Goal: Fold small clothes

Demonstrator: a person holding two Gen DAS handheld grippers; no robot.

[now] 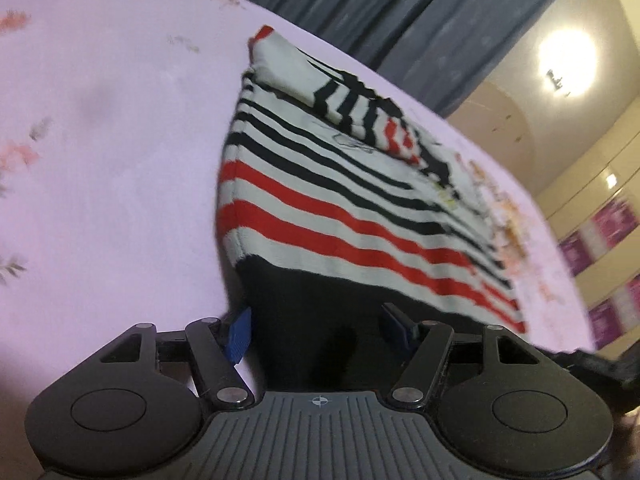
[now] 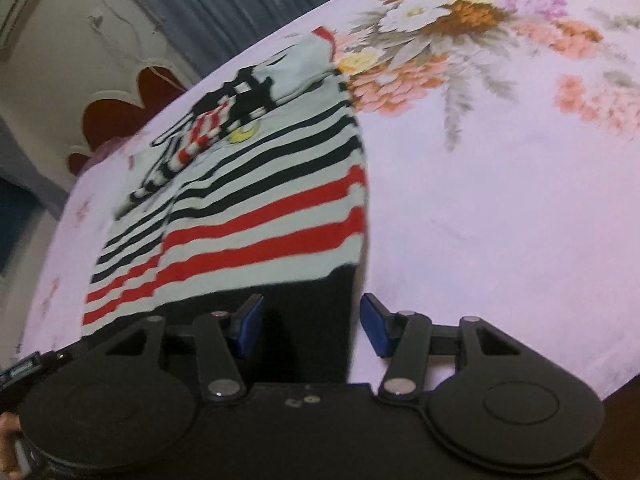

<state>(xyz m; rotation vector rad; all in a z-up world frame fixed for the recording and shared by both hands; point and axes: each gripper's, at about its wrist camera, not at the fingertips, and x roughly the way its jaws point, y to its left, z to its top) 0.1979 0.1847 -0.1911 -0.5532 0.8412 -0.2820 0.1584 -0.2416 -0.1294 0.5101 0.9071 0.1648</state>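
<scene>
A small striped garment, white with black and red stripes and a black hem band, lies on the lilac floral bedsheet; its sleeves are folded in over its upper part. My left gripper is open, its blue-padded fingers straddling the left end of the black hem. In the right wrist view the same garment lies ahead, and my right gripper is open, its fingers straddling the right corner of the black hem. Whether the pads touch the cloth is unclear.
The bedsheet has a large flower print beyond the garment's right side. Grey curtains hang behind the bed. A ceiling lamp and cupboards are at the right, a red-and-cream headboard at the left.
</scene>
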